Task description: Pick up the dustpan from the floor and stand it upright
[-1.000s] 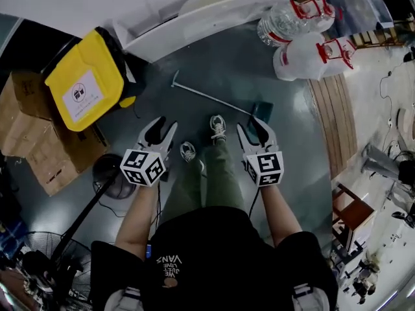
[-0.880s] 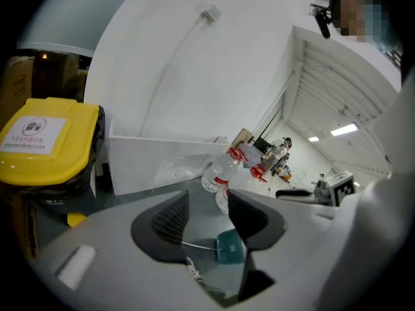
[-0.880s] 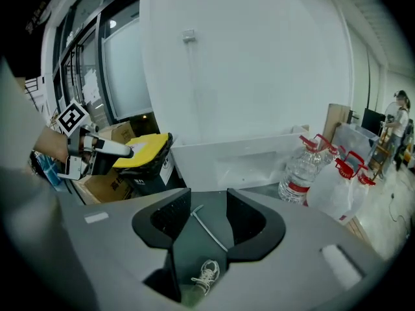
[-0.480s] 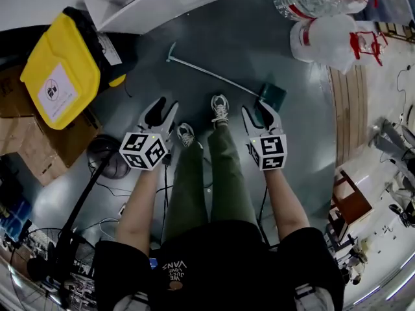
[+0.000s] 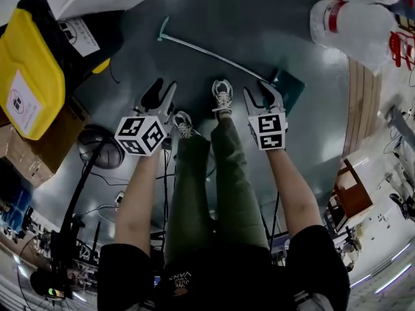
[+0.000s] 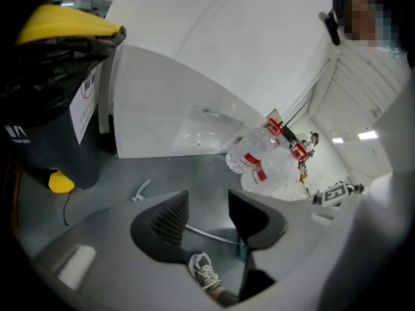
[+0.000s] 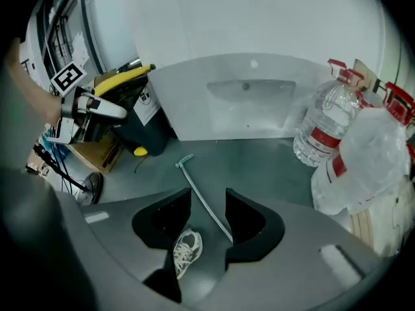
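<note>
Dustpan [image 5: 292,86] flat on the floor [image 5: 259,24], pan end just beyond the right hand-held gripper [image 5: 259,92], long handle [image 5: 207,54] slanting away to the far left, well ahead of the left hand-held gripper [image 5: 164,86]; jaws of both apart, holding nothing.

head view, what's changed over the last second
Both grippers have dropped toward the floor as the person bends down: the left gripper and the right gripper, which now nears the dustpan. Nothing taken hold of; both jaws open, empty. The dustpan still lies flat, unmoved.
</note>
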`<state>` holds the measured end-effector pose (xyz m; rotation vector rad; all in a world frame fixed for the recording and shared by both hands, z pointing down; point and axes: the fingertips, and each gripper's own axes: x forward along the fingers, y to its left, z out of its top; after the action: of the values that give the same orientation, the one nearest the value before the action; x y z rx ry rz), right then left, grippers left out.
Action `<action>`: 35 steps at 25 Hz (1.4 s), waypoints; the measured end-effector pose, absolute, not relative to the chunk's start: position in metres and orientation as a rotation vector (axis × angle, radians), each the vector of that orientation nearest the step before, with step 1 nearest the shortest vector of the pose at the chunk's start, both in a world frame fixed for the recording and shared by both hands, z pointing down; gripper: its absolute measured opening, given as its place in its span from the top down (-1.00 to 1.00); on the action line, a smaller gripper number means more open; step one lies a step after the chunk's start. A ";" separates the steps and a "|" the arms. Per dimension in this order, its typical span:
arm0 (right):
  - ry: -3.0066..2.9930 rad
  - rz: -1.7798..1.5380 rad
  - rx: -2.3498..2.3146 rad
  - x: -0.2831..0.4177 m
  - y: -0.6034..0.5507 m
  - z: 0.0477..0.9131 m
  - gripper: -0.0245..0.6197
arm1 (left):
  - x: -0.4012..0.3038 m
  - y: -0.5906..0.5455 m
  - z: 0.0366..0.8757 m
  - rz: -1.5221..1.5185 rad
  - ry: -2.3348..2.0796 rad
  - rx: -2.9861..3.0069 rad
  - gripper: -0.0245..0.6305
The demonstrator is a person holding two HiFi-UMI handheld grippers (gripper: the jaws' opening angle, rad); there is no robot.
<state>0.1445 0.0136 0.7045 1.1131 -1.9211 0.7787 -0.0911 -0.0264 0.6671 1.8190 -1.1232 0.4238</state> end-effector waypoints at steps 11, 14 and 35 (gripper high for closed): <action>-1.809 0.772 0.942 0.157 0.020 0.874 0.46 | -0.100 -0.021 0.813 0.472 -1.150 1.736 0.29; -1.797 0.749 0.887 0.154 0.025 0.913 0.46 | -0.103 -0.018 0.853 0.487 -1.146 1.717 0.29; -1.733 0.607 0.548 0.139 0.053 1.081 0.47 | -0.125 -0.030 0.989 0.475 -1.101 1.663 0.28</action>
<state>0.1390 0.0533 1.0810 0.5478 -1.7333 0.6074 -0.1247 -0.0305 0.9894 1.6631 -1.1009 0.4747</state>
